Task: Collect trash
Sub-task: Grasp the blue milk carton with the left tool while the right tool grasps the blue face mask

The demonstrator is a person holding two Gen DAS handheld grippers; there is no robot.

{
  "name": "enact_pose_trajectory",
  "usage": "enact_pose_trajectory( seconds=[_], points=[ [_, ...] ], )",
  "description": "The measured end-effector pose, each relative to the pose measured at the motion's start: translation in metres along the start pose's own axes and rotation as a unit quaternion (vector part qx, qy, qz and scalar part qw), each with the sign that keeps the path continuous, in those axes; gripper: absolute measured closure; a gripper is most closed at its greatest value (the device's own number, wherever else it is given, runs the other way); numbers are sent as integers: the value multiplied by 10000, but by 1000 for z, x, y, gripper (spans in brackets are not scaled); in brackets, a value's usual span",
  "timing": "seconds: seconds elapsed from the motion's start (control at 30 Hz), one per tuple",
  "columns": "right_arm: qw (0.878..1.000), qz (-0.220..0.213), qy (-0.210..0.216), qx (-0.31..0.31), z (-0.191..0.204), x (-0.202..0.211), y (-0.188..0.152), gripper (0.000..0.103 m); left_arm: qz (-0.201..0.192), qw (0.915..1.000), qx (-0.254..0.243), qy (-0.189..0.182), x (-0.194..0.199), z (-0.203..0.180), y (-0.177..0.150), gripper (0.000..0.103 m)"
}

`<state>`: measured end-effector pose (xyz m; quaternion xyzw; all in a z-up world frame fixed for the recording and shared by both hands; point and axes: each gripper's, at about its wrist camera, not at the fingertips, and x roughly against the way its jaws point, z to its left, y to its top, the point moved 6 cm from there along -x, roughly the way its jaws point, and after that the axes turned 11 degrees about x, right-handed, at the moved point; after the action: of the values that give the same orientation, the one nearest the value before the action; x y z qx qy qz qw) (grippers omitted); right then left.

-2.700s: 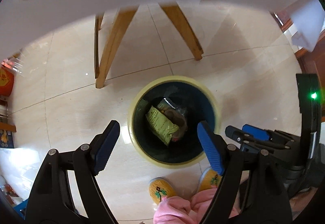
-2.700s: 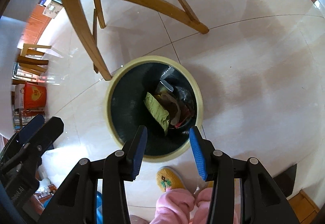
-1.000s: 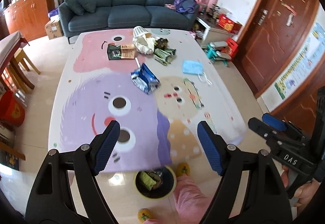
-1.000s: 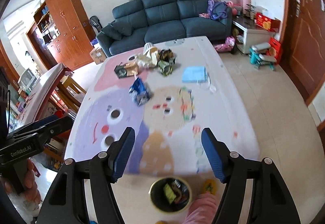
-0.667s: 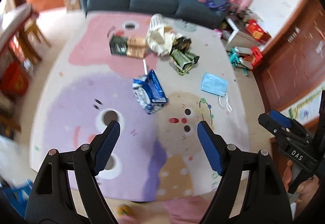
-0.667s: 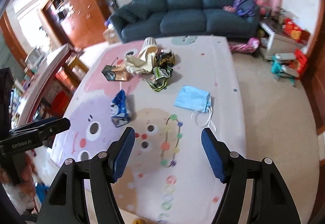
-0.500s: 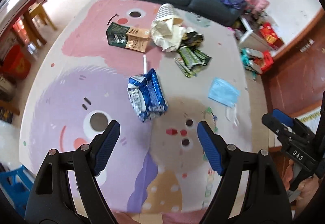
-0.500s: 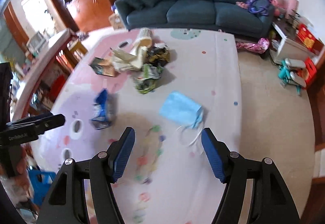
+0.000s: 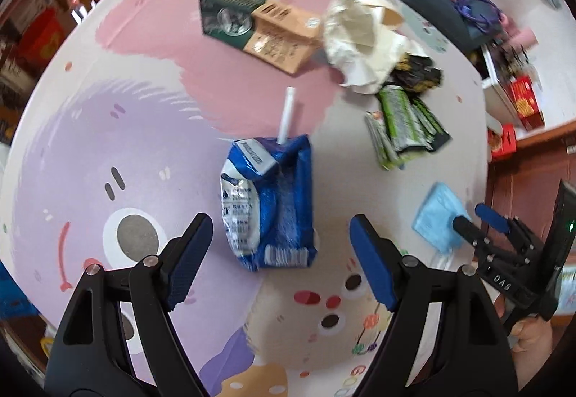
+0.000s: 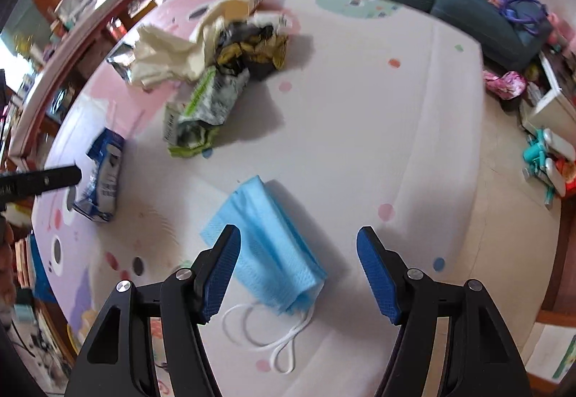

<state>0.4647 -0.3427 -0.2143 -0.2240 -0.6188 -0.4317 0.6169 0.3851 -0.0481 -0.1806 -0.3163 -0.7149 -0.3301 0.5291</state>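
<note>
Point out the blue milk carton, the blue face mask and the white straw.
blue milk carton [image 9: 273,206], left wrist view, middle of its crushed body.
blue face mask [image 10: 266,245], right wrist view, centre of the pleated cloth.
white straw [image 9: 287,116], left wrist view, mid-shaft.

One short marking can be read; the rest is blurred.

In the left wrist view, white letters "DAS" stand on the black body of the right gripper [image 9: 478,227], at the right edge of the tabletop [image 9: 151,80]. The blue milk carton [image 9: 268,206] near the tabletop's middle bears a white label and fine print, too blurred to read, as is the printing on the green and tan packet [image 9: 259,26] toward the far edge.
</note>
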Motion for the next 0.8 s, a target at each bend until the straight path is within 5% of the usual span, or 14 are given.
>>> enact_pose_trajectory(
  seconds=[0.33,0.6,0.7,0.8],
  points=[
    [9972,65,371,648,26,-26,7,87,229,9993,237,181,-37,3,10,27],
    [9956,-186,763,520,56,-26,21,90,182,9987,243,409,-56,-5,24,27],
    [9955,-244,781,471,64,-26,22,92,49,9987,155,487,-59,-7,26,39],
    [9953,-272,865,348,70,-25,21,93,-20,9988,28,490,-58,-13,26,39]
  ],
)
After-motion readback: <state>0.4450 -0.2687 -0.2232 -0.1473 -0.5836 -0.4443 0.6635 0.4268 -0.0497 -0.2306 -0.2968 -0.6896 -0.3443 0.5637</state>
